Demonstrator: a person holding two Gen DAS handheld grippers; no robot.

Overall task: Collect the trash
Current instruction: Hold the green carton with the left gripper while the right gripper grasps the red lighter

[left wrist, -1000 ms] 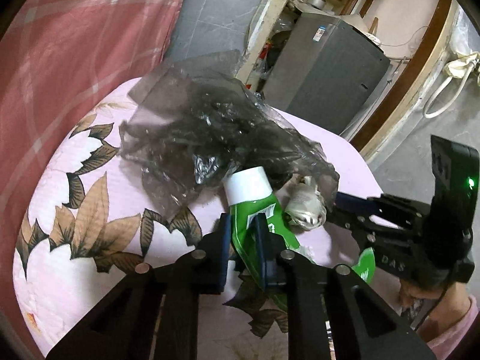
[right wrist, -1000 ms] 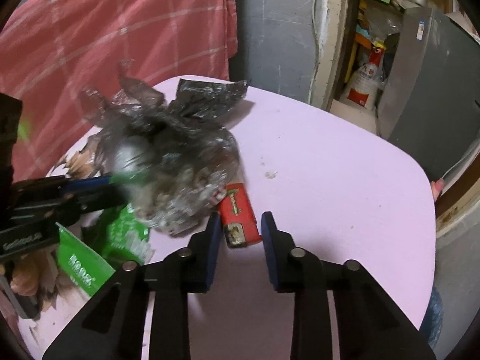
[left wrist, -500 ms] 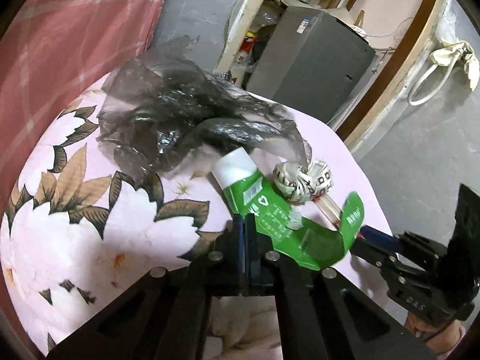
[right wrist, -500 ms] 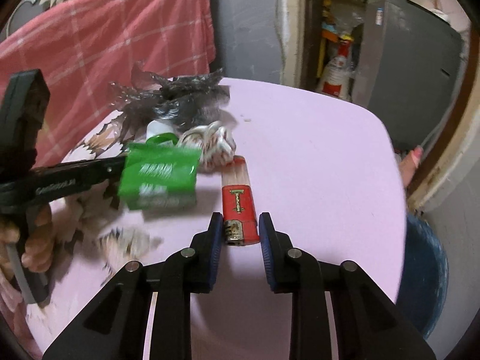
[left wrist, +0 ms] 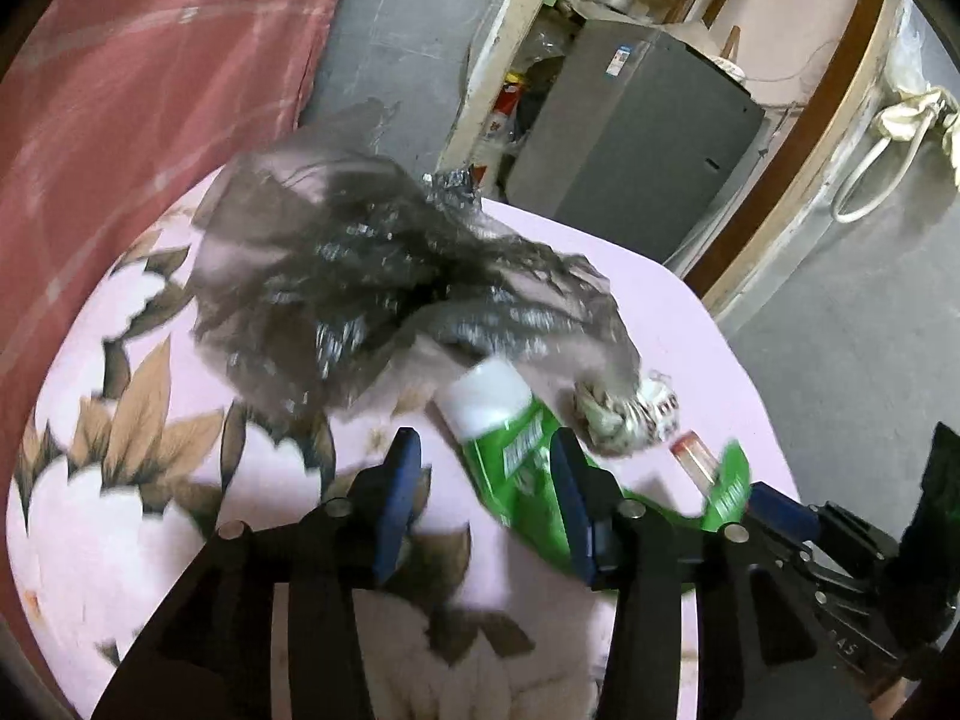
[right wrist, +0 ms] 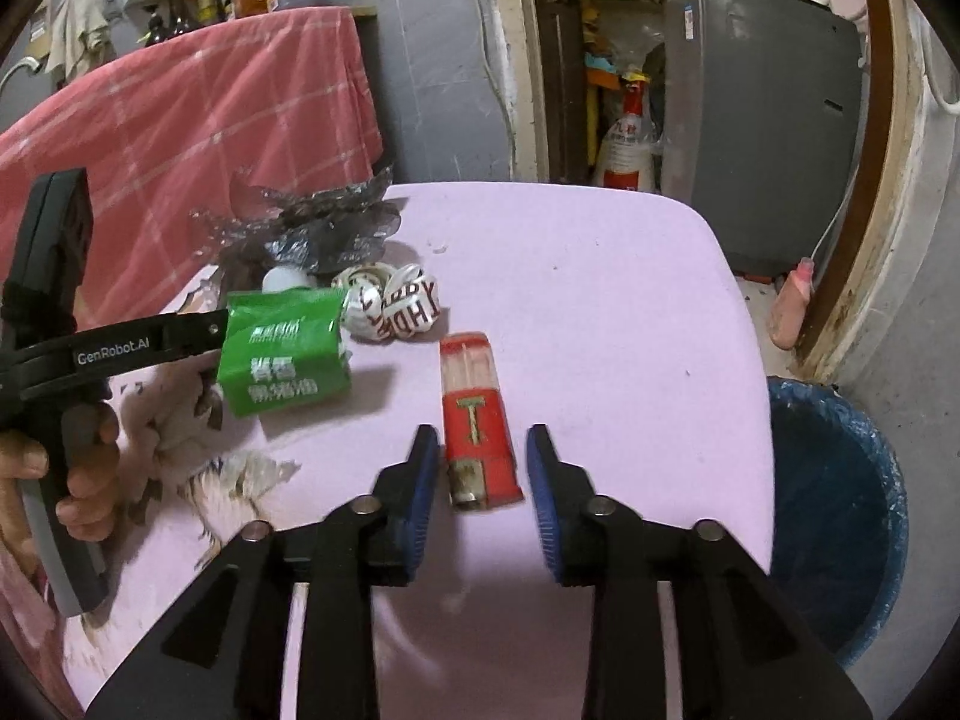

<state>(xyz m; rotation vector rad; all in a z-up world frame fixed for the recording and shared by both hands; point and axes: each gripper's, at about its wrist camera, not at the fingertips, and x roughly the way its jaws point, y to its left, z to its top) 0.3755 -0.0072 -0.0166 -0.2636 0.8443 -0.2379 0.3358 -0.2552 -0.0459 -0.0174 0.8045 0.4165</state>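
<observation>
A green tube with a white cap (left wrist: 510, 450) lies on the pink table (right wrist: 570, 276), also in the right wrist view (right wrist: 282, 348). My left gripper (left wrist: 486, 480) is open, its right finger over the tube. A crumpled black plastic bag (left wrist: 360, 282) lies beyond it. A crumpled paper ball (right wrist: 393, 306) sits beside the tube. A red lighter (right wrist: 480, 414) lies between the fingertips of my open right gripper (right wrist: 480, 468), not clamped.
A blue trash bin (right wrist: 834, 516) stands on the floor right of the table. A red cloth (right wrist: 180, 120) covers furniture at the left. A grey cabinet (right wrist: 762, 120) stands behind. The table's near left part has a flower pattern (left wrist: 120, 420).
My left gripper opened and let go of the green tube, which dropped onto the table. My right gripper opened wider around the lighter.
</observation>
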